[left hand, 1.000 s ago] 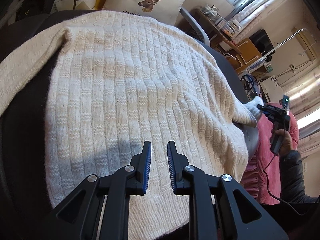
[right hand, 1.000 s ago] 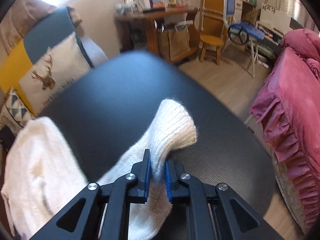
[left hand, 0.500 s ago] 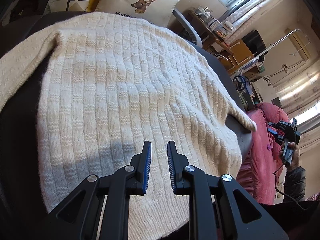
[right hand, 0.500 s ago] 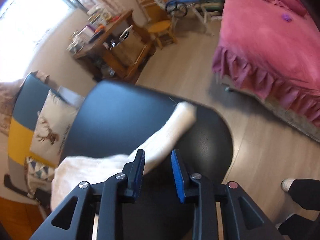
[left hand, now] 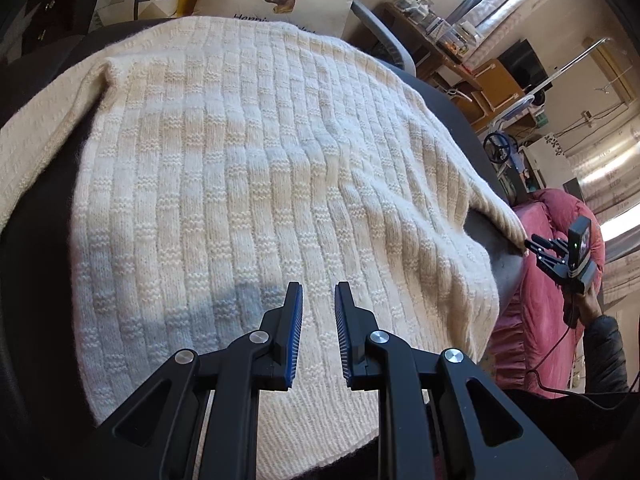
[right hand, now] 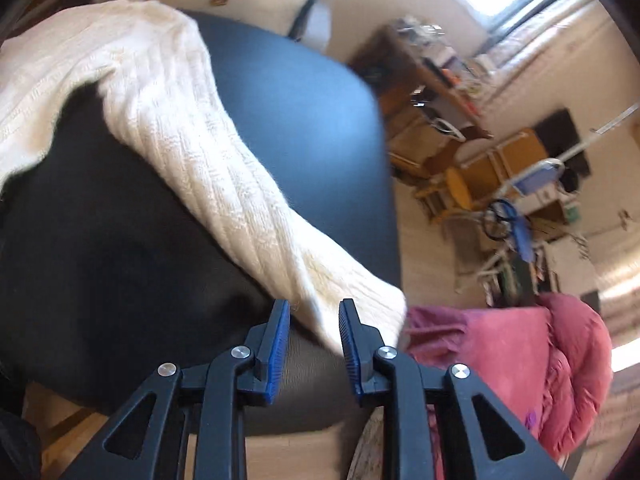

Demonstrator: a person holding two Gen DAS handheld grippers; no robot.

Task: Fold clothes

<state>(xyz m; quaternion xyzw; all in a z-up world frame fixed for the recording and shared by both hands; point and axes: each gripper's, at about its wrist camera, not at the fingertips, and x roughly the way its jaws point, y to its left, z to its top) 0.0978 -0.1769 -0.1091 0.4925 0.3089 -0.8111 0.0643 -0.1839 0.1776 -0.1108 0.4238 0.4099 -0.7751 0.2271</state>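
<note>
Left wrist: cream sweater (left hand: 248, 184) spread flat across dark tabletop (left hand: 36, 248), no fold made yet; left hand-held gripper (left hand: 318, 300) slightly spread, empty, above the hem. Right wrist: sleeve (right hand: 240, 200) stretched out sideways, cuff between closing jaws of right hand-held gripper (right hand: 314, 316), unpinched.

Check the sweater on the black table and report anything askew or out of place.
The cream sweater lies mostly flat on the black table, but one sleeve stretches out sideways, its cuff reaching the table's edge in front of the right gripper. No damage shows.
</note>
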